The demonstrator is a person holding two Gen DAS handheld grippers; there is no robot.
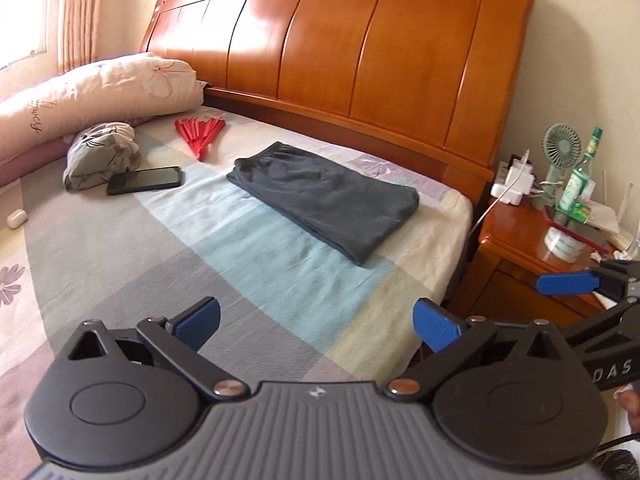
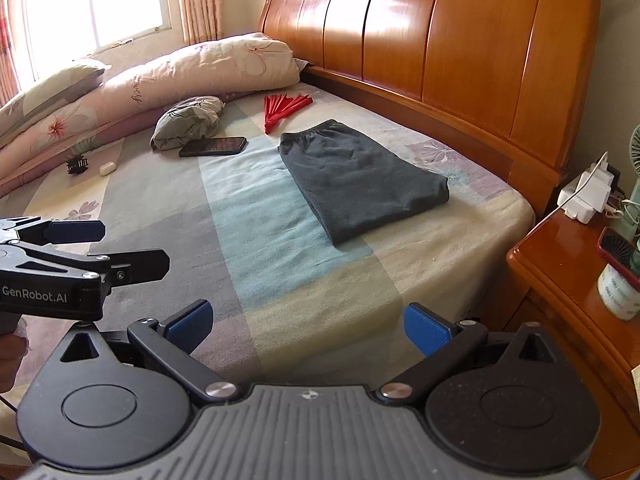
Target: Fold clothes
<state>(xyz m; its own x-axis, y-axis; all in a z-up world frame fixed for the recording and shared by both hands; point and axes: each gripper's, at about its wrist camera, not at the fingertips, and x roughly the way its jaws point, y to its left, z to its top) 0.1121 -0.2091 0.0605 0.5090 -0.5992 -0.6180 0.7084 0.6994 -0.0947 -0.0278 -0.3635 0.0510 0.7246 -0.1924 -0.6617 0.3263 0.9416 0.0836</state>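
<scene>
- Both tools hover low over the bed sheet (image 1: pixel 120 248): left gripper (image 1: pixel 316 326) with blue pads spread wide, holding nothing; right gripper (image 2: pixel 308 326) likewise (wide apart, empty).
- Folded dark grey trousers (image 1: pixel 326 200) lie flat on the sheet at 12 o'clock, near the headboard (image 1: pixel 360 48).
- Phone (image 1: pixel 145 180) and red fan (image 1: pixel 200 132) sit at 10–11 o'clock, apart from the trousers.

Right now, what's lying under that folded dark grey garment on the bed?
The folded dark grey garment lies flat on the checked bedsheet. Only sheet shows around its edges; whatever lies directly beneath is covered.
</scene>
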